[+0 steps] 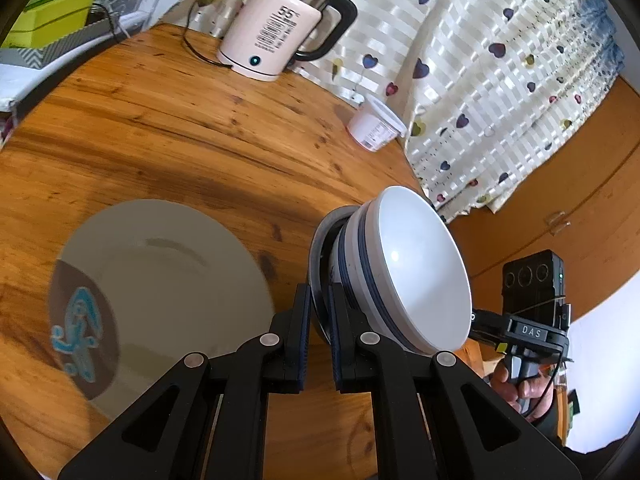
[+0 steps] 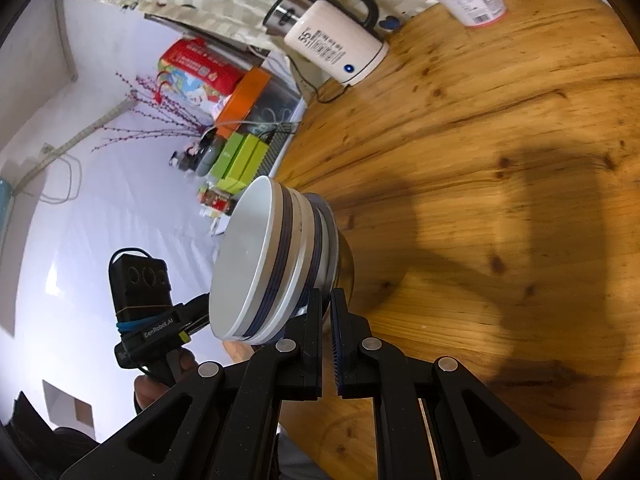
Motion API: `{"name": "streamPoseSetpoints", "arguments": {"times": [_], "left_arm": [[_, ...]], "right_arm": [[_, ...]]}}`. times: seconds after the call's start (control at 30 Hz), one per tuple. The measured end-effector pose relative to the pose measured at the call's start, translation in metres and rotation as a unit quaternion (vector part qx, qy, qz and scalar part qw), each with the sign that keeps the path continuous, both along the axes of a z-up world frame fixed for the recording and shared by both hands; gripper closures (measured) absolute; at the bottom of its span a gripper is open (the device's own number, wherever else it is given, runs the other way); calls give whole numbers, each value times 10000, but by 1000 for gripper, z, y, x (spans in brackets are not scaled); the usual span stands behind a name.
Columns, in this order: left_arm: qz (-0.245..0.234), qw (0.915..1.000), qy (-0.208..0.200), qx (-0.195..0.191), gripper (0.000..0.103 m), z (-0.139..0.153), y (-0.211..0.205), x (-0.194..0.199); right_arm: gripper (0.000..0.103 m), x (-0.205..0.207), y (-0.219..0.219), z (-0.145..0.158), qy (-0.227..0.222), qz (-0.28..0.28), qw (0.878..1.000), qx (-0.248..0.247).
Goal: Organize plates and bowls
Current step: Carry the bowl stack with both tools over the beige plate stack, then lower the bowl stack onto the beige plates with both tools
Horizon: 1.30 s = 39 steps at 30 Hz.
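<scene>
A stack of white bowls with blue bands (image 1: 416,268) sits nested in a steel bowl and is held tilted above the wooden table (image 1: 168,132). My left gripper (image 1: 319,300) is shut on the steel bowl's rim from one side. My right gripper (image 2: 326,304) is shut on the same stack (image 2: 264,264) at its rim from the opposite side. A white plate with a brown patch and blue figure (image 1: 160,304) lies flat on the table, left of the left gripper. The right gripper's handle shows in the left wrist view, lower right.
A pink and steel electric kettle (image 1: 280,28) with its cord stands at the table's far edge. A white yogurt cup (image 1: 374,128) stands near the heart-patterned curtain (image 1: 500,80). Green boxes (image 1: 52,16) sit beyond the table's left edge.
</scene>
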<state>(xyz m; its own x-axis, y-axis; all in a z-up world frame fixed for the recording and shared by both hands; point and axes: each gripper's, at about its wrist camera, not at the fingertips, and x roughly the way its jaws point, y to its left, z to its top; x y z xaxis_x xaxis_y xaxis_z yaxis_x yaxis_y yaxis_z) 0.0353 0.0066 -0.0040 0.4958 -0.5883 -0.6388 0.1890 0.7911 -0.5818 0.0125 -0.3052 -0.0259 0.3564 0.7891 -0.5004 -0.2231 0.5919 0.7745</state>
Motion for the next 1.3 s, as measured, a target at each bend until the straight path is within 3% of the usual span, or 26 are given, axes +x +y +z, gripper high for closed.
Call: {"name": "streamPoseSetpoints", "arguments": {"times": [0.77,1.3], "left_arm": [[897,9959,68,75,96,-4,91,-20],[1109,9935,264,-7,96,-21,111,-23]], "right_arm": [[97,34,108,-2,100,893,9959,-79],[97,41,133,-11,303,1101,9932,-206]]}}
